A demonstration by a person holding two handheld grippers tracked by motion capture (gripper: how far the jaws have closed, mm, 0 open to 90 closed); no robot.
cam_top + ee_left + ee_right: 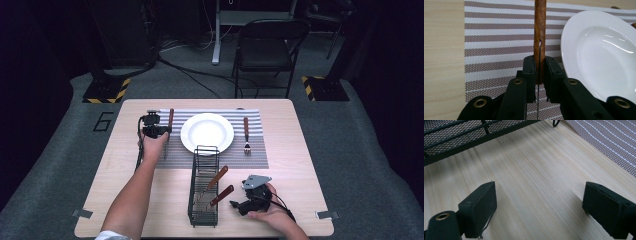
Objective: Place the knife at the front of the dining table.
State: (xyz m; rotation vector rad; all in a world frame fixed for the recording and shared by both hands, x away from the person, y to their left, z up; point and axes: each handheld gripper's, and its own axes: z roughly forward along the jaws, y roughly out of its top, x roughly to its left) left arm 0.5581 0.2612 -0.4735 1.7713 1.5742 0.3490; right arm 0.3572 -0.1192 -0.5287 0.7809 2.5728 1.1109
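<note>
Knife [540,37] in my left gripper [539,72]: both black jaws are clamped on its brown wooden handle, and the thin steel edge runs down between them toward the camera in the left gripper view. That same view shows the handle reaching out over the brown-and-white striped placemat [499,45], with the rim of the white plate [599,50] just beside it on one side; the plate is glossy and holds nothing.

From the high view, my left gripper [154,129] sits at the placemat's [255,150] left edge, the knife [170,120] pointing away from me beside the plate [207,133]. A fork [246,135] with a matching wooden handle lies on the mat at the plate's far side, prongs toward me, well apart from the knife.

A black wire caddy [204,192] stands on the wooden table [300,150] in front of the plate, and two more wooden handles [219,186] lean out of it toward the right.

My right gripper [239,204] rests near the table's front edge, just right of the caddy. The right gripper view adds what the overhead cannot: its jaws are spread wide with only bare tabletop between them, the caddy's [474,135] mesh base ahead and a corner of the placemat [609,142] off to one side.
</note>
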